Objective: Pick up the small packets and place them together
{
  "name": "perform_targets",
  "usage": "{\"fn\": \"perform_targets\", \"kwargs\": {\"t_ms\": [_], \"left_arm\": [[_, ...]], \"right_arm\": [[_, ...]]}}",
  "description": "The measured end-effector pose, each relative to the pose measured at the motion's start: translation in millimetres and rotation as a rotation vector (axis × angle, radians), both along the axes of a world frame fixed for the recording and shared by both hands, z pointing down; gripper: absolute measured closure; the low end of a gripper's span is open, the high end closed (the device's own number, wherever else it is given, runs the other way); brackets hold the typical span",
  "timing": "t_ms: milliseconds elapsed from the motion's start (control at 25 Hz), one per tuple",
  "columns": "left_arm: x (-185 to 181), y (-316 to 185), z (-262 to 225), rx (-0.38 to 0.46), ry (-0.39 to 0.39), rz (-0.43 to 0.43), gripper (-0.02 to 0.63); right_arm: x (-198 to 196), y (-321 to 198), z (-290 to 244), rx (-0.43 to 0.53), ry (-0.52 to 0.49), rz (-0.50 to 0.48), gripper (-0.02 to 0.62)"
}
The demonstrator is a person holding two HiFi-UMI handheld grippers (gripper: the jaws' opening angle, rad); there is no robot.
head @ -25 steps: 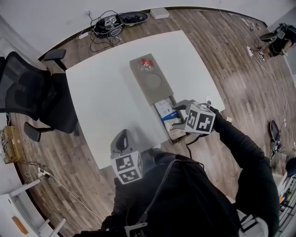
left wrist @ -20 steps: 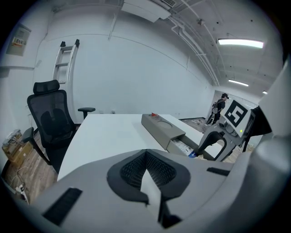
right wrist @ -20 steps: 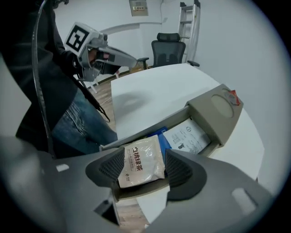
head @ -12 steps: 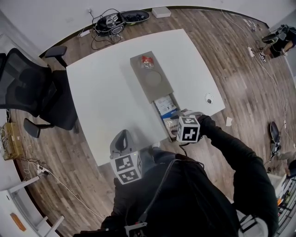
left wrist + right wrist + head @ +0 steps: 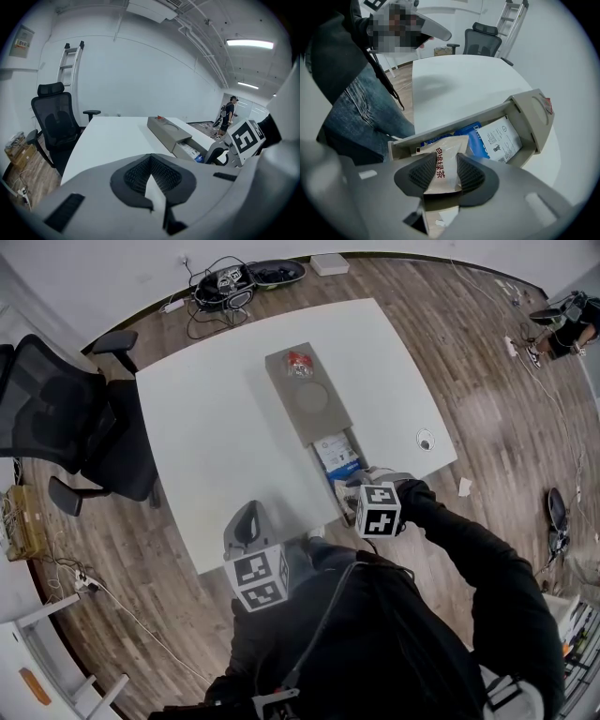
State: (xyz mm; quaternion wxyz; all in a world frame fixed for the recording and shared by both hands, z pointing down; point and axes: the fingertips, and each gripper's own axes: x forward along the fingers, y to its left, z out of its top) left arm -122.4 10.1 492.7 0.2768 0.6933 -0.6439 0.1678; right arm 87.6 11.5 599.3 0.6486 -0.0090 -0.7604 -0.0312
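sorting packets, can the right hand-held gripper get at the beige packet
Likely yes: the drawer stands open, and the right hand-held gripper has just been closing its jaws, the beige packet between them.

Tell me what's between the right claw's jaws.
Right gripper view: a beige packet with red print, inside the open drawer. The jaws of the right claw have just been closing and now press on it.

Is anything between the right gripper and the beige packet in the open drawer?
Nothing visible does. The right gripper, whose jaws have just been closing, already has the beige packet with red print pinched between its pads, in the grey box's open drawer.
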Motion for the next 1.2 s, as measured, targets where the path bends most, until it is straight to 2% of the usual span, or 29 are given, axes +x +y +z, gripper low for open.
{"fn": "perform_targets", "kwargs": {"t_ms": [160, 480, 640, 840, 1000, 1200], "left_arm": [[-1, 1, -1, 0.002, -0.003, -0.003, 0.607], [0, 3, -2, 0.005, -0.004, 0.0, 0.607], [-1, 4, -3, 0.005, -0.006, -0.004, 0.607], [-8, 6, -7, 0.004, -0.009, -0.019, 0.607], [-16, 10, -5, -0.005, -0.014, -0.042, 0.607], [-27, 12, -2, -0.013, -0.016, -0.068, 0.607]], "right_arm": [[1, 1, -6, 0.01, -0.017, 0.017, 0.489], [-9, -13, -51, 0.005, -0.134, 0.099, 0.495], [-17, -50, -78, 0.091, -0.191, 0.126, 0.495], [-33, -106, -105, 0.138, -0.257, 0.177, 0.494], [-42, -151, -113, 0.198, -0.279, 0.204, 0.494], [-63, -191, -113, 0.222, -0.304, 0.236, 0.494]]}}
